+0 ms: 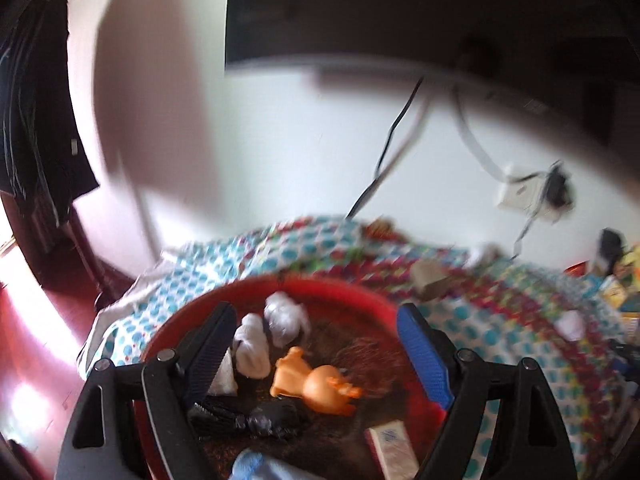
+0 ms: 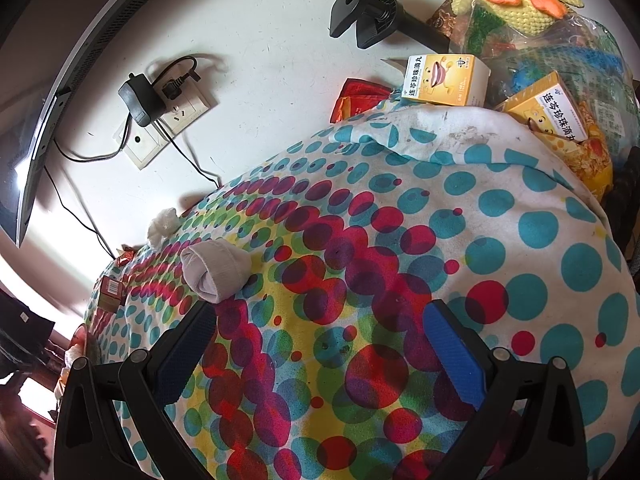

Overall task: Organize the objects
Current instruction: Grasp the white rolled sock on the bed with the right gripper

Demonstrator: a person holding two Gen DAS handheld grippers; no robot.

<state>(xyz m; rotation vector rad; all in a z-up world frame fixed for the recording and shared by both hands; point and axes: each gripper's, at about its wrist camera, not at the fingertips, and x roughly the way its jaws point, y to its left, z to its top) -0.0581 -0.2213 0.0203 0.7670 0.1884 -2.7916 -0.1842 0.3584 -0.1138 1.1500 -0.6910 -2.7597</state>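
My left gripper (image 1: 314, 312) hangs open above a red basin (image 1: 328, 286) that sits on the dotted cloth (image 1: 500, 320). In the basin lie an orange toy animal (image 1: 316, 384), two white wrapped bundles (image 1: 252, 344), a black bag (image 1: 248, 420) and a small pale box (image 1: 394, 452). Nothing is gripped between the pads. My right gripper (image 2: 320, 308) is open over the dotted cloth (image 2: 400, 240). A rolled grey sock (image 2: 214, 272) lies just beyond its left fingertip, apart from it.
A white crumpled wad (image 2: 162, 226) and a small brown box (image 2: 110, 292) lie at the cloth's far left. Yellow medicine boxes (image 2: 444, 80), a black clamp (image 2: 372, 16) and a bag of clutter (image 2: 560, 52) crowd the far right. A wall socket (image 2: 168, 116) with cables is behind.
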